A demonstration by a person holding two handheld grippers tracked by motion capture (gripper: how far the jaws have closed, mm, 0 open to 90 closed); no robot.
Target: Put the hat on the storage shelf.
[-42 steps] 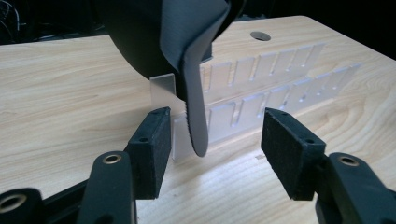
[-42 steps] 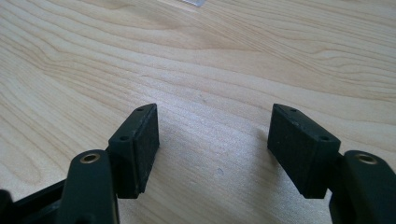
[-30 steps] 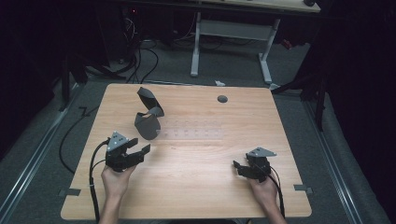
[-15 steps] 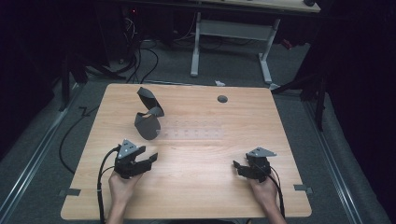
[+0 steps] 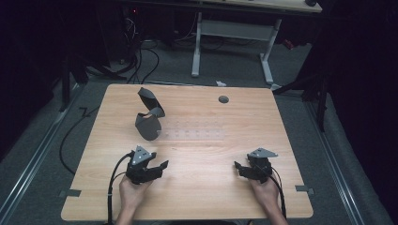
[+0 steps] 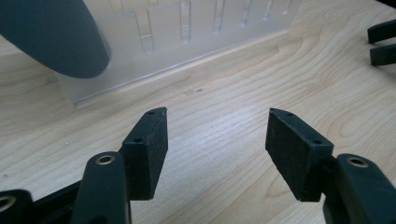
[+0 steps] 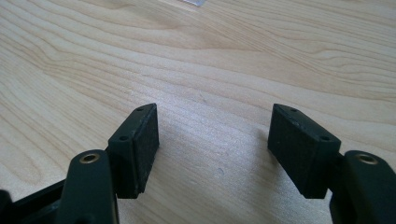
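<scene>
Two dark grey curved plates stand at the left end of a clear slotted rack (image 5: 192, 133) on the wooden table (image 5: 206, 112): one plate (image 5: 149, 127) in front, one (image 5: 148, 97) behind. In the left gripper view the front plate (image 6: 51, 37) and the rack (image 6: 187, 32) lie just ahead. My left gripper (image 5: 158, 168) (image 6: 215, 135) is open and empty, low over the wood, short of the rack. At the front right, my right gripper (image 5: 240, 168) (image 7: 212, 135) is also open and empty; its jaws point left over bare table.
A small dark round grommet (image 5: 223, 99) sits in the table's far side. The right gripper's jaw tips (image 6: 383, 44) show at the far right of the left gripper view. Cables (image 5: 70, 136) lie on the floor at the left, and another desk's legs (image 5: 197, 47) stand behind.
My left gripper has moved right and back toward the table's front edge, still open. The right gripper, plates and rack have stayed put.
</scene>
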